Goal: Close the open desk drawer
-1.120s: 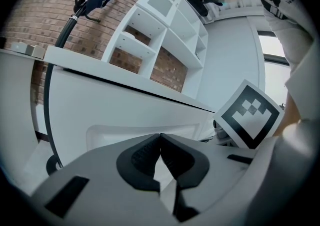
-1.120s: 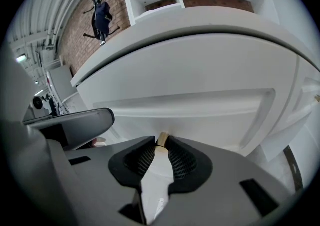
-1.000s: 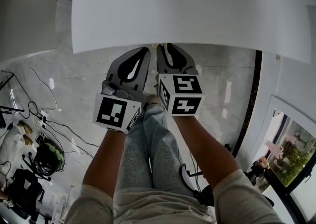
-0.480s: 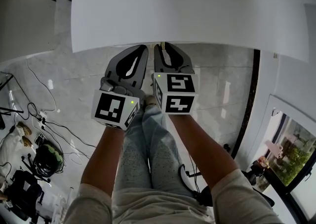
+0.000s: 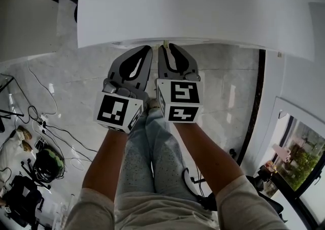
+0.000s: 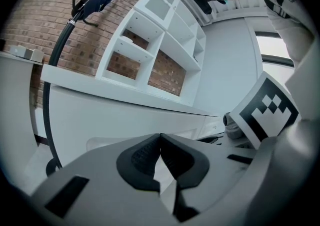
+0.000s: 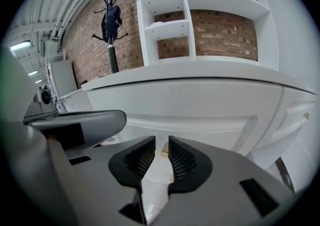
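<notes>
The white desk (image 5: 203,10) fills the top of the head view. Its white drawer front (image 7: 200,115) runs under the desk top in the right gripper view and also shows as drawer front (image 6: 125,120) in the left gripper view. How far the drawer stands out is hidden. My left gripper (image 5: 146,51) and right gripper (image 5: 168,48) point side by side at the desk's near edge, tips just under it. The left jaws touch at the tips, empty. A narrow gap separates the right jaws, with nothing between them.
The person's legs (image 5: 152,158) stand below the grippers on a pale tiled floor. Cables (image 5: 51,122) and a chair base (image 5: 20,193) lie at left, a black strip (image 5: 256,107) at right. A white shelf unit (image 7: 200,15) and coat stand (image 7: 111,25) rise behind the desk.
Both grippers have crept forward toward the desk edge, and the right one has shifted slightly left, closer to the left one. The jaws look the same.
</notes>
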A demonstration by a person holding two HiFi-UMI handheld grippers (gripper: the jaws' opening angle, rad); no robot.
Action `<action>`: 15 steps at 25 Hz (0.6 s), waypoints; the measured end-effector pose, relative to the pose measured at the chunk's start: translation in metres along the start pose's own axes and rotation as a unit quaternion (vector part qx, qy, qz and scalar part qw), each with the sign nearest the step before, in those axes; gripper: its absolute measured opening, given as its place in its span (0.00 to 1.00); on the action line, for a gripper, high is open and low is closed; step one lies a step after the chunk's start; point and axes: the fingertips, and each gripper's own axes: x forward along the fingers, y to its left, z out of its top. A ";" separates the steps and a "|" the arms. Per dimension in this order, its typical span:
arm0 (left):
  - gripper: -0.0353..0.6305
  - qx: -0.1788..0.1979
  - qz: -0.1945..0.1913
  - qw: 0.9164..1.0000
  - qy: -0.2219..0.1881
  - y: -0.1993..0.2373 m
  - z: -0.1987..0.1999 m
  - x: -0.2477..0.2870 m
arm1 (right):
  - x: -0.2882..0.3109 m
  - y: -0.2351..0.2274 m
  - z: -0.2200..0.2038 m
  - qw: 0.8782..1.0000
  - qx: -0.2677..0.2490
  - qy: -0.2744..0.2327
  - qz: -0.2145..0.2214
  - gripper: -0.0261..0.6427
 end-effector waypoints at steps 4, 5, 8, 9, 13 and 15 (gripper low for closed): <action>0.08 0.004 -0.002 1.000 -0.005 -0.007 0.008 -0.007 | -0.015 0.009 0.011 1.000 -0.001 -0.018 0.009 0.16; 0.08 0.006 -0.002 1.000 -0.007 -0.009 0.011 -0.009 | -0.019 0.010 0.014 1.000 0.000 -0.022 0.010 0.14; 0.08 0.012 -0.003 1.000 -0.017 -0.018 0.026 -0.017 | -0.035 0.010 0.022 0.999 0.004 -0.032 0.010 0.10; 0.08 0.014 -0.004 1.000 -0.019 -0.021 0.031 -0.020 | -0.042 0.009 0.025 0.999 0.006 -0.035 0.010 0.10; 0.08 0.024 -0.008 0.999 -0.023 -0.036 0.050 -0.034 | -0.071 0.010 0.040 0.999 0.007 -0.051 0.010 0.08; 0.08 0.029 -0.011 0.999 -0.025 -0.045 0.061 -0.044 | -0.088 0.012 0.052 0.998 0.004 -0.063 0.011 0.08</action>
